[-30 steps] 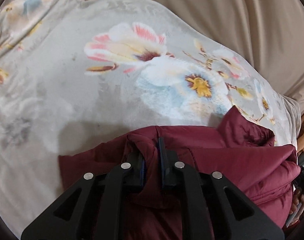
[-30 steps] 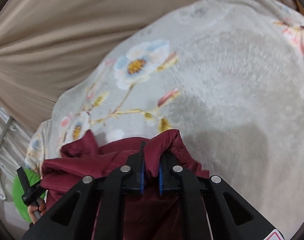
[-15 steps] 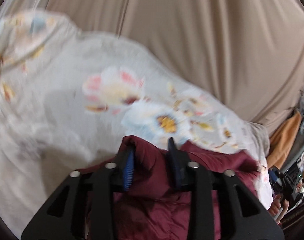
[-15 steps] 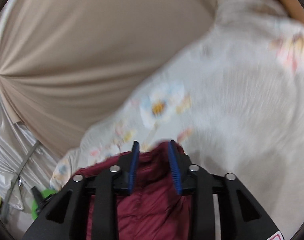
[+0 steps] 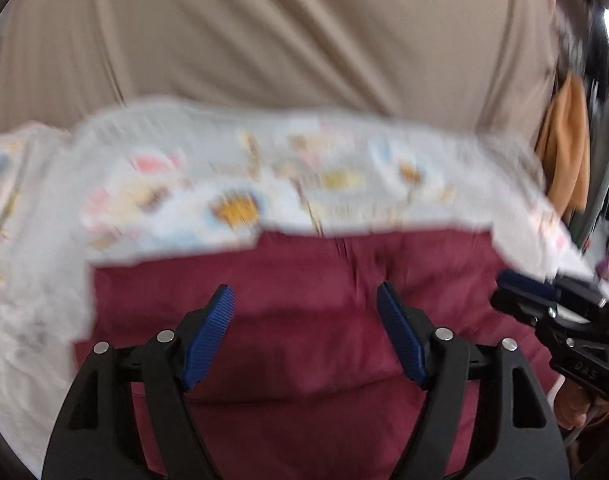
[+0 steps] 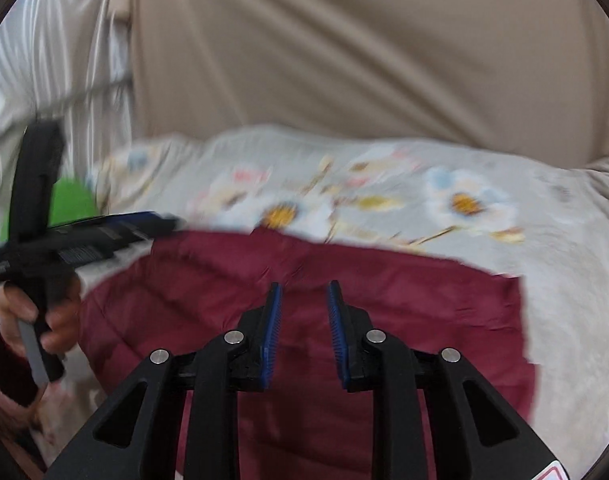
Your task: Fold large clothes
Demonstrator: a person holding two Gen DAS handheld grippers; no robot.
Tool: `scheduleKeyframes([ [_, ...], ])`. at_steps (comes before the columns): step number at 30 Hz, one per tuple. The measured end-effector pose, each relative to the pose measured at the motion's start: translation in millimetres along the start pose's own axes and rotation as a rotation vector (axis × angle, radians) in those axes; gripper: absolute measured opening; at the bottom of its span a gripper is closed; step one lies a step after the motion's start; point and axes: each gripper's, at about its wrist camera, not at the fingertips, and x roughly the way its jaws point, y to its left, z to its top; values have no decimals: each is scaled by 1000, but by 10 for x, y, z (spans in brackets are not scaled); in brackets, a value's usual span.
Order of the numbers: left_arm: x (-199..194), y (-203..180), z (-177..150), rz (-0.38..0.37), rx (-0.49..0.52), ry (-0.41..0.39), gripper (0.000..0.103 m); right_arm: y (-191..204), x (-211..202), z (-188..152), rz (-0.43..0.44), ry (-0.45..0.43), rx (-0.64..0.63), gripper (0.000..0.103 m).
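The left gripper (image 5: 304, 312) is spread wide with nothing between its blue pads (image 5: 208, 338); it hangs above the jacket (image 5: 304, 320) without touching it, as far as the blur allows. In the right wrist view the same tool (image 6: 160, 220) shows at the far left, held in a hand (image 6: 36, 320), its tip over the jacket's left edge.

The jacket, a dark red padded one, lies on the floral blanket (image 5: 44, 280) in the middle of both views. It looks like a fairly flat, roughly rectangular bundle, its far edge straight across and no sleeve sticking out where the views reach. Its near part is hidden behind the tools.

The right gripper (image 6: 304, 320) is parted too, less widely, and empty, poised over the jacket (image 6: 424, 320). From the left view it (image 5: 524, 292) appears at the right edge.

Judging by the tidy shape and both tools let go, one fold seems laid down. Whether another fold or some smoothing is left cannot be told from here.
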Motion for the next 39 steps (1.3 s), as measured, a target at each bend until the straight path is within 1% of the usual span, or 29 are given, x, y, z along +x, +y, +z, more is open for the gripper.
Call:
scheduleKeyframes([
  [2, 308, 23, -124, 19, -24, 64, 71, -61, 232, -41, -58, 53, -15, 19],
  [3, 375, 72, -179, 25, -29, 69, 71, -138, 328, -67, -88, 74, -1, 19],
  [4, 401, 107, -223, 32, -35, 59, 71, -216, 392, -88, -106, 93, 20, 19],
  [5, 402, 148, -254, 38, -40, 44, 72, -392, 454, -135, -144, 109, 60, 17],
  [8, 480, 307, -267, 65, -57, 39, 74, -766, 472, -255, -210, 122, 150, 17],
  [9, 488, 363, -270, 74, -65, 40, 74, -876, 473, -288, -216, 126, 182, 17],
  [10, 484, 417, -275, 81, -73, 40, 74, -974, 471, -318, -210, 127, 214, 14],
  [11, 478, 485, -283, 82, -86, 40, 74, -1078, 467, -354, -203, 126, 254, 6],
  [13, 480, 647, -282, 80, -115, 39, 74, -1184, 444, -422, -201, 123, 299, 0],
  [14, 472, 714, -287, 87, -122, 37, 73, -1238, 428, -463, -206, 118, 322, 0],
  [15, 459, 803, -290, 110, -132, 27, 71, -1287, 421, -492, -188, 114, 348, 0],
  [17, 438, 963, -294, 155, -153, 17, 71, -1387, 414, -535, -164, 118, 403, 0],
  [18, 417, 1079, -297, 171, -184, 12, 71, -1431, 421, -546, -145, 120, 429, 0],
  [20, 400, 1281, -300, 182, -239, 20, 70, -1465, 415, -547, -130, 123, 464, 0],
  [21, 403, 1341, -287, 187, -254, 29, 69, -1454, 400, -513, -148, 128, 475, 0],
  [22, 399, 1366, -275, 196, -257, 37, 68, -1425, 358, -475, -190, 132, 477, 0],
  [23, 402, 1345, -253, 214, -238, 50, 69, -1346, 286, -368, -257, 125, 457, 0],
  [25, 430, 1281, -229, 254, -198, 63, 71, -1221, 204, -190, -277, 86, 400, 13],
  [26, 466, 1231, -219, 281, -174, 76, 71, -1112, 193, -42, -310, 64, 334, 13],
  [27, 493, 1202, -215, 299, -162, 83, 72, -1074, 224, 23, -343, 65, 298, 13],
  [28, 507, 1191, -213, 308, -157, 86, 73, -1048, 329, 84, -398, 86, 250, 13],
  [29, 515, 1188, -217, 316, -155, 89, 74, -1094, 441, 81, -427, 117, 236, 13],
  [31, 527, 1204, -226, 315, -163, 96, 74, -1227, 659, 8, -441, 194, 258, 13],
  [32, 529, 1214, -229, 310, -169, 97, 75, -1337, 791, -84, -416, 231, 296, 8],
  [34, 532, 1220, -243, 304, -177, 96, 75, -1418, 803, -144, -404, 220, 329, 3],
  [37, 553, 1201, -256, 318, -167, 97, 77, -1414, 768, -125, -413, 215, 328, 3],
  [39, 564, 1194, -265, 322, -164, 99, 77, -1414, 665, -97, -414, 190, 346, 3],
])
